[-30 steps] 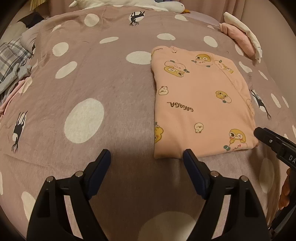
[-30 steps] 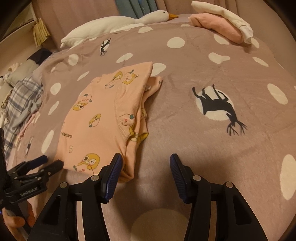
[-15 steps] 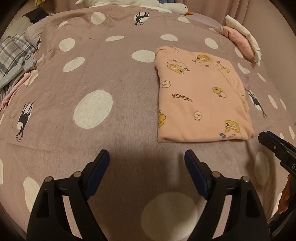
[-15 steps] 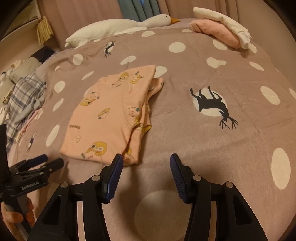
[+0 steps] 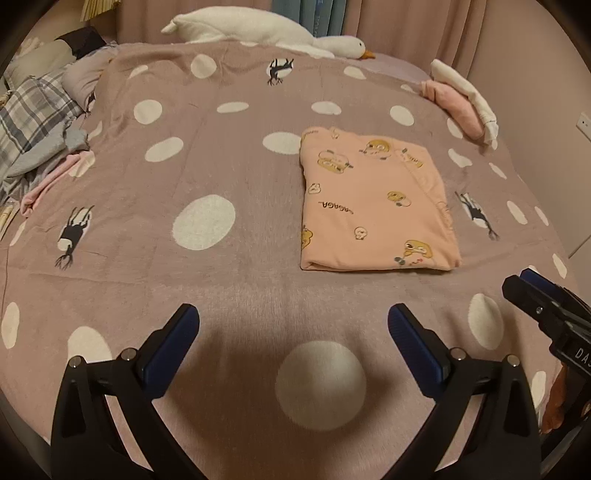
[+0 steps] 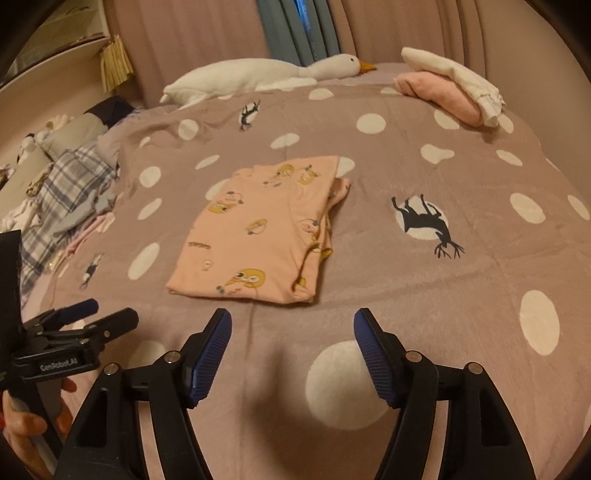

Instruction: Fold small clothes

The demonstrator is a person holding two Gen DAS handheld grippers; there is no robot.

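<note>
A small peach garment (image 5: 373, 206) (image 6: 258, 236) printed with yellow cartoon figures lies folded into a flat rectangle on the mauve spotted blanket (image 5: 207, 177). My left gripper (image 5: 293, 325) hovers over bare blanket short of the garment's near edge, its jaws opening wide with nothing between them. My right gripper (image 6: 291, 328) hangs just in front of the garment's near right corner, its jaws also opening and empty. Each gripper shows at the edge of the other's view: the right gripper (image 5: 528, 291), the left gripper (image 6: 96, 319).
A stack of folded pink and white clothes (image 5: 461, 103) (image 6: 450, 86) rests at the far right of the bed. A white goose plush (image 5: 266, 33) (image 6: 266, 74) lies along the far edge. Plaid and grey clothes (image 5: 33, 122) (image 6: 70, 192) are piled at the left.
Both grippers have pulled back and up from the folded garment, which now lies farther off. Both pairs of jaws stand wider than before.
</note>
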